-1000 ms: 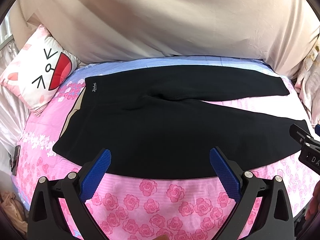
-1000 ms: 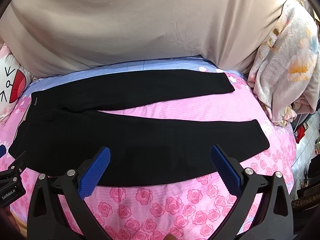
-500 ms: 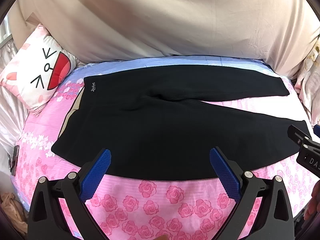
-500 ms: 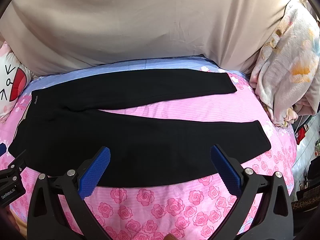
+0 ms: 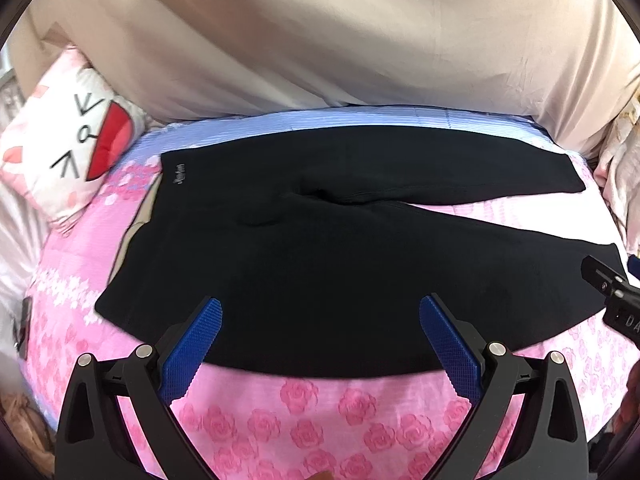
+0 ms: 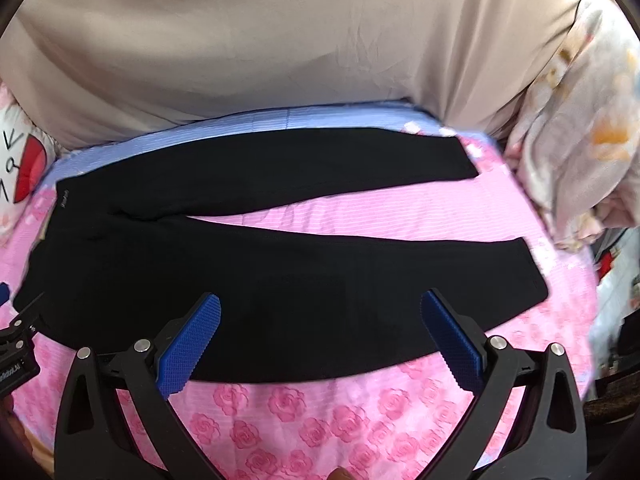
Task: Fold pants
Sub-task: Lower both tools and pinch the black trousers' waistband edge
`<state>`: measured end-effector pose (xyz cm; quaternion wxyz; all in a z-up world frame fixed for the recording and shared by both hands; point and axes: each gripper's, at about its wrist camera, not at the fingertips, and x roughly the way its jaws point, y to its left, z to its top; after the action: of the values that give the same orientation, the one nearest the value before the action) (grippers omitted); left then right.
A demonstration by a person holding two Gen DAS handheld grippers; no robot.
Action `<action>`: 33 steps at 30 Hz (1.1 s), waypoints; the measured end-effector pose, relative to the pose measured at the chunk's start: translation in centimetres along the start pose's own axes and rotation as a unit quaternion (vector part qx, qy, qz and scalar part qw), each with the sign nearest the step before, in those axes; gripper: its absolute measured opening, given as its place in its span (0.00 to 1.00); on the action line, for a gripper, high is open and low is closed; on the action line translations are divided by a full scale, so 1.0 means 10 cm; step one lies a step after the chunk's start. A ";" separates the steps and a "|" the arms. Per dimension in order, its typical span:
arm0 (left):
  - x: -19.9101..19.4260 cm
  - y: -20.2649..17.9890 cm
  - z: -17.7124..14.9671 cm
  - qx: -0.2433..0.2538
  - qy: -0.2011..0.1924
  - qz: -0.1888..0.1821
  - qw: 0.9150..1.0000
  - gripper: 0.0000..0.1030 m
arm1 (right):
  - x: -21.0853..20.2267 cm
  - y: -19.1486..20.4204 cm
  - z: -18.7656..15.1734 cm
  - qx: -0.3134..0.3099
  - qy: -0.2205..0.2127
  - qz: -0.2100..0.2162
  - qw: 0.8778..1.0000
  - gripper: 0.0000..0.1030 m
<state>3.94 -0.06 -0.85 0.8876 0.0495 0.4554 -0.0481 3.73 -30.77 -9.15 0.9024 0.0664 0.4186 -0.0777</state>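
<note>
Both views have edged nearer the black pants [image 5: 320, 264], soft matte fabric, legs spread (unfolded); left gripper [image 5: 320, 326] and right gripper [image 6: 320, 324] jaws gape wide, empty.

Bed against a draped wall in soft daylight

A pink rose-print bedsheet [image 5: 328, 408] with a pale blue striped band along its far edge meets a beige curtain [image 5: 320, 40]; a cartoon-face pillow [image 5: 68, 152] sits left, a floral blanket [image 6: 580, 140] is heaped right
</note>
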 end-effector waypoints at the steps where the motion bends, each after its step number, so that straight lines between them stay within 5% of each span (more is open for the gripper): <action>1: 0.06 0.03 0.05 0.002 0.002 -0.003 1.000 0.95 | 0.08 -0.09 0.05 0.009 0.000 0.012 1.000 0.95; 4: 0.34 0.20 0.31 0.001 0.005 -0.008 1.000 0.95 | 0.54 -0.63 0.41 0.039 -0.001 0.021 0.999 0.95; 11: 0.96 0.39 0.89 -0.011 -0.008 0.019 1.000 0.95 | 1.58 -2.11 1.37 0.067 0.010 -0.054 0.996 0.95; 14: 1.22 0.35 1.02 -0.018 0.006 0.057 0.998 0.95 | 2.02 -2.56 1.65 0.073 0.021 -0.050 0.996 0.95; 16: 1.34 0.33 1.08 -0.026 0.005 0.069 0.997 0.95 | 2.32 -2.78 1.80 0.071 0.030 -0.029 0.997 0.81; 18: 1.45 0.35 1.13 -0.041 -0.003 0.064 0.997 0.95 | 2.51 -2.86 1.87 0.066 0.043 -0.026 0.997 0.73; 27: 1.80 0.75 1.39 -0.095 -0.002 0.077 0.993 0.95 | 2.91 -2.80 1.92 0.043 0.034 0.001 0.998 0.72; 33: 2.03 1.54 1.56 -0.109 0.004 0.125 0.986 0.95 | 2.86 -2.57 1.88 0.027 0.017 0.010 0.999 0.28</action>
<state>30.25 12.31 -7.60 0.8851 0.0095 0.4513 0.1135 30.94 -61.81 -20.46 0.8936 0.0963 0.4312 -0.0792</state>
